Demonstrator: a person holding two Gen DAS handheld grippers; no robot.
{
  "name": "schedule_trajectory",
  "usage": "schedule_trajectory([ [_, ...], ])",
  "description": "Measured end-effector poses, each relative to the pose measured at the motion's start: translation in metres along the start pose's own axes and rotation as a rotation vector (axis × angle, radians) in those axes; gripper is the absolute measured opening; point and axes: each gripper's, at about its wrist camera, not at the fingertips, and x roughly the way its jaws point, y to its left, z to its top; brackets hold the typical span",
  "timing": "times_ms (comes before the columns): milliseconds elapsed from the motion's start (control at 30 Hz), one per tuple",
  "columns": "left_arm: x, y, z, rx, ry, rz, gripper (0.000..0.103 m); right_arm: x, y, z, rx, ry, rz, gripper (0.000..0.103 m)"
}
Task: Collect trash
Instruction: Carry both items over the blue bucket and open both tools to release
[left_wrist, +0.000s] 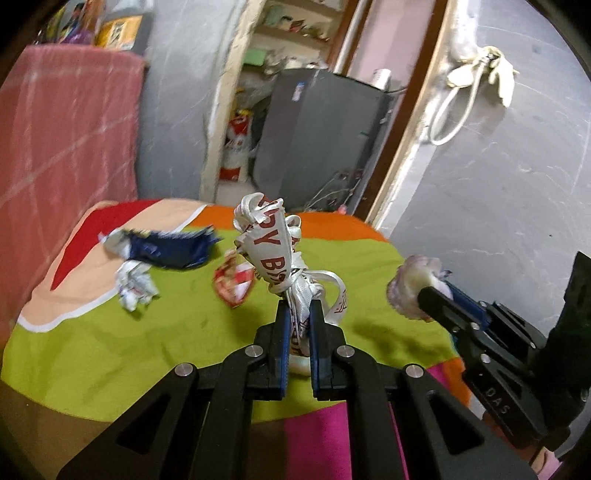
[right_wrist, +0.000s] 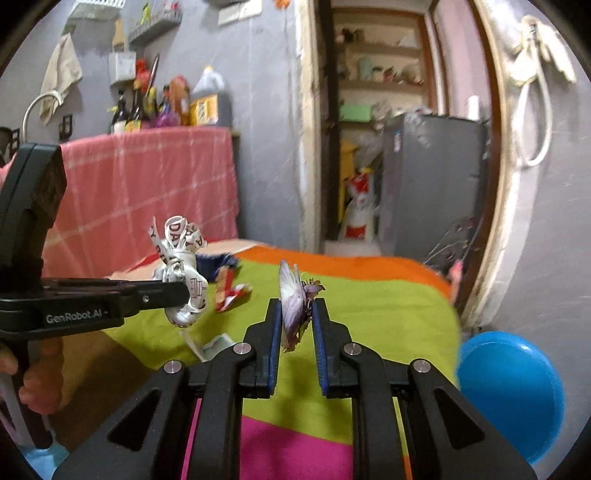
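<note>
a: what's the left gripper (left_wrist: 299, 314) got?
b: its fingers are clenched on a white ribbon (left_wrist: 271, 247) with red letters, held clear above the green bedspread (left_wrist: 147, 332).
a: and the right gripper (right_wrist: 297, 314)?
b: pinched on a purple-white onion peel (right_wrist: 291, 299). at ten o'clock of the ribbon a blue wrapper (left_wrist: 173, 247), crumpled paper (left_wrist: 135, 288) and a red-white wrapper (left_wrist: 234, 286) lie on the bed.

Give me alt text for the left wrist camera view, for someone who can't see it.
The left gripper holds a bunch of white printed ribbon above a bed with a colourful sheet. To the right, the right gripper holds a pale purple scrap. A blue wrapper, crumpled paper and a red wrapper lie on the sheet.
</note>
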Motion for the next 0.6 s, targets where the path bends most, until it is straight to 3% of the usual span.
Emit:
schedule_trajectory([
  [467, 0.024, -0.104, 0.016, 0.120, -0.102, -0.135, 0.007, -0.083, -0.074, 0.001, 0.020, -0.210, -0.277, 0.014],
  [600, 0.042, -0.135, 0.020, 0.144, -0.105, -0.171, 0.007, -0.095, -0.105, -0.005, 0.066, -0.224, -0.326, 0.014],
])
